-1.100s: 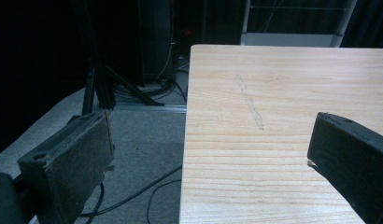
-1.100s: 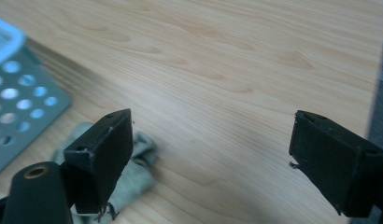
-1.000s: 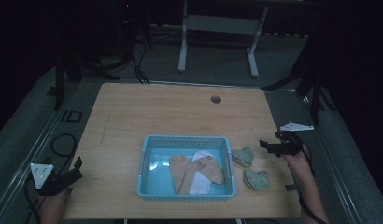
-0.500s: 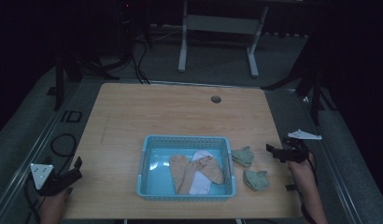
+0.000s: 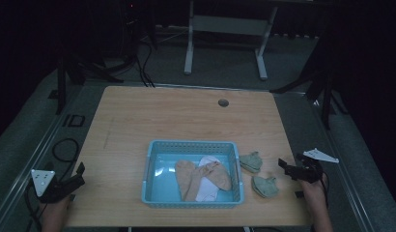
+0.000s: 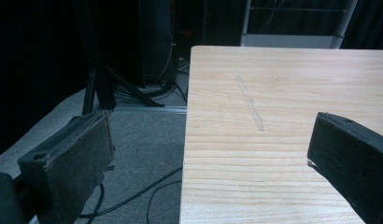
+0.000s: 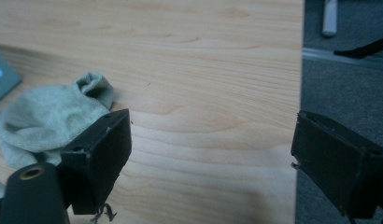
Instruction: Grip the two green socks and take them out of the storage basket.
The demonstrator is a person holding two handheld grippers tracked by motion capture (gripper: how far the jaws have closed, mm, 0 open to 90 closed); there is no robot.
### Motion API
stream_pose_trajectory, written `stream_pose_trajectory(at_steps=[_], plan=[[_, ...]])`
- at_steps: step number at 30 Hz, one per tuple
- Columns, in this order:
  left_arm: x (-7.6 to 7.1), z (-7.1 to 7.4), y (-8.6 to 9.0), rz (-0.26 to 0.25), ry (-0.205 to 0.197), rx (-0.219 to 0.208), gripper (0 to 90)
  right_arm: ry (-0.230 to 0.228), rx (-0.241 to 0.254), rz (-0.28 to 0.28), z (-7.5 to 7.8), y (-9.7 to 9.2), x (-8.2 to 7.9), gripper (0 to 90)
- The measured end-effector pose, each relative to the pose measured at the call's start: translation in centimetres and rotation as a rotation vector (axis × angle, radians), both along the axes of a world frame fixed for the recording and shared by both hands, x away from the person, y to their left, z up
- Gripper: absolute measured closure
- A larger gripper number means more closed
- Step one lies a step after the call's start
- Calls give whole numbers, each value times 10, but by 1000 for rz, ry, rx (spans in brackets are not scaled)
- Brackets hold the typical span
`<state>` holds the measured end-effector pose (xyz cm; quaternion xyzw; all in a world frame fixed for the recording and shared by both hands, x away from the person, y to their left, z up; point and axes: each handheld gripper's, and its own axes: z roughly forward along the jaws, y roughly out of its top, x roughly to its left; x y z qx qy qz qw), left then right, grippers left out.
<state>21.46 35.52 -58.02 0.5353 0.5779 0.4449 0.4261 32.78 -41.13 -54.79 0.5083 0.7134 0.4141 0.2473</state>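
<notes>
Holding my right gripper [image 5: 286,166] wide and empty, I judge the near green sock [image 5: 265,186] lies just left, probably nearest.

Pale wood-grain table [image 5: 152,121], matt and smooth; glossy blue plastic basket [image 5: 192,146] of latticed walls; soft knit cloth socks [image 5: 264,186] (grey-green, rumpled) at lower right; matt black gripper pads [image 6: 82,154], rough-faced.

Grommet [image 5: 223,102] in table [image 5: 152,116]; floor cables [image 5: 61,147].
</notes>
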Motion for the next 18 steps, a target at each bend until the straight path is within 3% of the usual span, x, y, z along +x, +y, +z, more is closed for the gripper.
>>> stream_pose_trajectory(at_steps=[1, 2, 6, 11, 18], plan=[[0, 0, 0, 0, 0, 0, 4, 0, 0, 0, 0, 0, 0, 122], [0, 0, 0, 1, 0, 1, 4, -40, 23, -25, -2, -3, -7, 122], [0, 0, 0, 1, -1, 0, 4, -73, 44, -29, -3, -7, -17, 122], [0, 0, 0, 0, -3, -2, 4, -86, 12, -32, -5, -6, -28, 122], [0, 0, 0, 0, -2, -1, 4, -92, 16, -43, -9, -6, -35, 122]])
